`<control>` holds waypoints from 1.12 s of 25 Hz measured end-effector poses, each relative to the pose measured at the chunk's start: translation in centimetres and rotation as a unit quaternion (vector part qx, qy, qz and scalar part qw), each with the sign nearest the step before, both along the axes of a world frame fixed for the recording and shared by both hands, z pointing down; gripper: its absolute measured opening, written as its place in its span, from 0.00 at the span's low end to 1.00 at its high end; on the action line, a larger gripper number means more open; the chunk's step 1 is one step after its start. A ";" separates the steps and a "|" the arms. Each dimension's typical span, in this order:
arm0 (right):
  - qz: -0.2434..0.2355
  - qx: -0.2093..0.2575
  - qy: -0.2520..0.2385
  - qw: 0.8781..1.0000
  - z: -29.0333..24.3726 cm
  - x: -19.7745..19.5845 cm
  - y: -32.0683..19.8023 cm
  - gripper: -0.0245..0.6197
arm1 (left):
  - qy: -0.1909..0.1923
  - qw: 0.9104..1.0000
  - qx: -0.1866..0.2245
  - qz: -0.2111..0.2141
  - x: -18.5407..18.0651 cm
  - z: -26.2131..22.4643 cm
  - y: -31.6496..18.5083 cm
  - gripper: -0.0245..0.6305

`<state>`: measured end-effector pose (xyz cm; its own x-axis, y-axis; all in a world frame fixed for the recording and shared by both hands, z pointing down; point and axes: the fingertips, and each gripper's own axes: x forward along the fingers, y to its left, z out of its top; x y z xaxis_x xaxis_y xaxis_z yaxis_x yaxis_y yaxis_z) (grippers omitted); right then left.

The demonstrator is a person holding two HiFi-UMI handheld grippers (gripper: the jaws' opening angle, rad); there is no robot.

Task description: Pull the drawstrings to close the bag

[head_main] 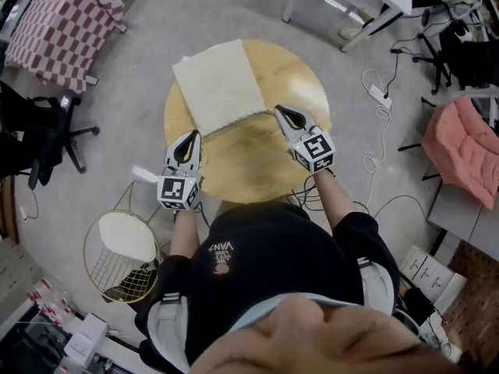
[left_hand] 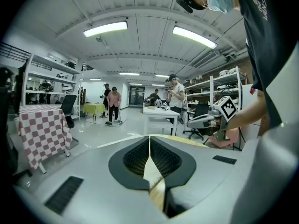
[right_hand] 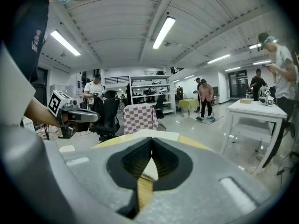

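1. I'm holding my left gripper [head_main: 194, 134] and right gripper [head_main: 277, 110] clenched and empty, either side of the bag's near edge, probably lining up for the drawstrings.
2. The round wooden table [head_main: 257, 166] is sitting below them.
3. The flat cream fabric bag [head_main: 220, 86] is lying on its far half. I can't make out the strings.

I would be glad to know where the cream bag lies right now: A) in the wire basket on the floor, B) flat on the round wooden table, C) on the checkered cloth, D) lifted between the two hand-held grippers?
B: the cream bag lies flat on the round wooden table, and the left hand-held gripper and right hand-held gripper are shut with nothing in them.
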<state>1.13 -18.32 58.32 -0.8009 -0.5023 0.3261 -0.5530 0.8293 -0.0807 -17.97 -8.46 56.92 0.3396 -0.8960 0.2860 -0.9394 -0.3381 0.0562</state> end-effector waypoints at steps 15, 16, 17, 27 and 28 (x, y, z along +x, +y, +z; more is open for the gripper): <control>-0.072 -0.029 0.078 0.994 7.8 -0.3 -0.5 0.15 | -0.001 0.998 -0.064 -0.023 -0.7 6.5 0.1 0.04; -0.078 -0.028 0.085 0.993 8.3 -0.3 -0.6 0.15 | 0.000 0.997 -0.068 -0.025 -0.8 6.9 0.2 0.04; -0.084 -0.027 0.093 0.992 8.8 -0.3 -0.6 0.15 | 0.000 0.997 -0.072 -0.027 -0.8 7.3 0.3 0.04; -0.148 -0.039 0.130 0.980 12.4 -1.5 -0.6 0.20 | 0.014 0.995 -0.092 -0.042 -1.1 9.7 0.9 0.04; -0.154 -0.037 0.136 0.978 12.8 -1.5 -0.5 0.20 | 0.015 0.995 -0.093 -0.042 -1.0 9.9 1.0 0.04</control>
<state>-0.41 -18.86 71.13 -0.7885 -0.2176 0.5752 -0.2874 0.9573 -0.0319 -18.98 -7.47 66.79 0.2758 -0.8542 0.4407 -0.9611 -0.2390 0.1384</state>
